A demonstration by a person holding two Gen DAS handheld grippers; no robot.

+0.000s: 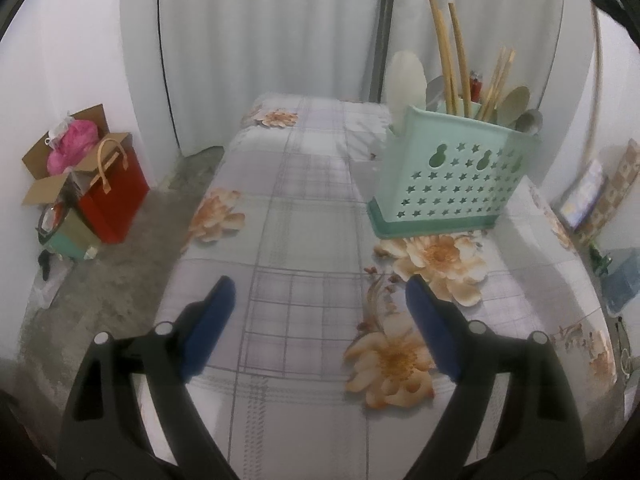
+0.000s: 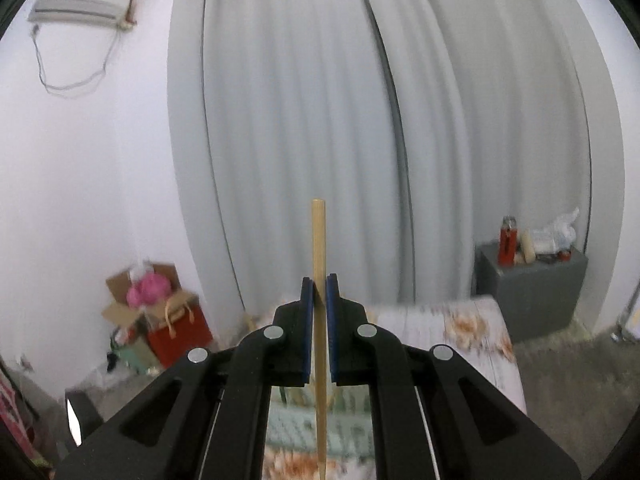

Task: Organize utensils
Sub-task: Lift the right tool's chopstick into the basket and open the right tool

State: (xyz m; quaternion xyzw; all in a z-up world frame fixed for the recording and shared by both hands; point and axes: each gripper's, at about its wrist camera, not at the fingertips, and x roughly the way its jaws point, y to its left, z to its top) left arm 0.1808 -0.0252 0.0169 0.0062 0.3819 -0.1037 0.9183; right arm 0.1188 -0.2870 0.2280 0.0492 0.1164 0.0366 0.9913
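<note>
A mint-green utensil holder with star cut-outs stands on the floral tablecloth at the right. It holds wooden chopsticks, a pale spatula and spoons. My left gripper hangs open above the cloth, in front and to the left of the holder, with nothing between its blue pads. My right gripper is shut on a single wooden chopstick, held upright high above the holder, which shows blurred below the fingers.
On the floor at the left stand a cardboard box with a pink bundle and a red paper bag. White curtains hang behind the table. A grey cabinet with small items stands at the back right.
</note>
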